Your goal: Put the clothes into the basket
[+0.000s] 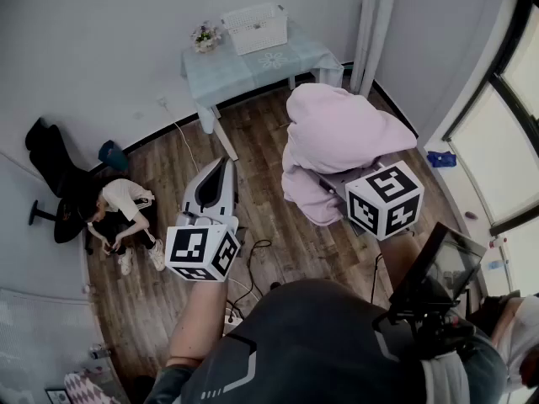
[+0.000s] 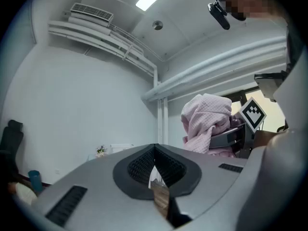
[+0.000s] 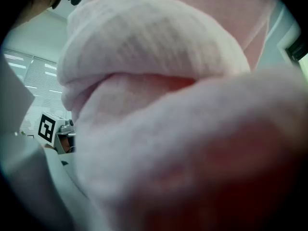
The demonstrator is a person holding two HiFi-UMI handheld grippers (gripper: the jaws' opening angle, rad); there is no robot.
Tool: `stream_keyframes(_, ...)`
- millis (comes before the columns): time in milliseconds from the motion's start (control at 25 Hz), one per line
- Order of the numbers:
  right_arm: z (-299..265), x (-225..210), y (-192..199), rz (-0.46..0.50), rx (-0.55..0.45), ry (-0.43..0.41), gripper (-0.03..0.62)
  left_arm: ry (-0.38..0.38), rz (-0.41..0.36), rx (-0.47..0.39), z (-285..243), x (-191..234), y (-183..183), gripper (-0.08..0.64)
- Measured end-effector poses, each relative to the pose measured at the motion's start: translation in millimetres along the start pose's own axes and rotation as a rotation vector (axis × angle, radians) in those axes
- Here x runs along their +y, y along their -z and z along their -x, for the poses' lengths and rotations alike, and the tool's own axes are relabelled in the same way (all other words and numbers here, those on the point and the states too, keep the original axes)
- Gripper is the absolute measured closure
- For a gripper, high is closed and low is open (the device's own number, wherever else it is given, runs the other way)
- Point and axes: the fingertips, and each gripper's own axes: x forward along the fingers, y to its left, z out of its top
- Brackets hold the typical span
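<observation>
Black chair (image 1: 46, 162) and a person sitting on the floor (image 1: 118, 213) take up the far left, well away from the work. Next comes the left gripper (image 1: 222, 167), held out over the wood floor (image 1: 261, 154) with its nose aimed towards the table; its own view shows the two dark pads (image 2: 144, 165) drawn together to a thin slit with nothing between them, so it is closed and empty. Ahead stands the pale blue table (image 1: 295, 61) against the wall, with a small bunch of flowers (image 1: 205, 36) at its left end and the white basket (image 1: 254, 28) just beside them, its long side running across the tabletop. The basket looks empty from here, though its floor is hard to see. Further right is the right gripper (image 1: 338, 180), buried under the pink garment (image 1: 337, 133), which is bunched up in the air and hangs down past the tool. The cloth smothers that gripper's own camera, so the jaw tips cannot be seen, but the bundle rides on them off the floor, and I judge them clamped on it. The basket lies well apart from the garment, ahead and to the left of the loaded gripper. The carry probably needs a forward reach swung leftward, high enough for the hanging folds to clear the table edge and basket rim.
</observation>
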Motion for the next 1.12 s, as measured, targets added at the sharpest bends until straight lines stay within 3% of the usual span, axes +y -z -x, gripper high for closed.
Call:
stream_keyframes(640,-32.6,-8.4,-7.8,-0.012,-0.021,0.024,0.176,0.001,0.022,-0.005,-18.5,30.5,6.6,0.551)
stream_keyframes(1120,-67.4,17.9,-13.6,-0.052,-0.042,0.075,0.175,0.042,0.050,-0.016,-8.0,84.3,13.7,0.551)
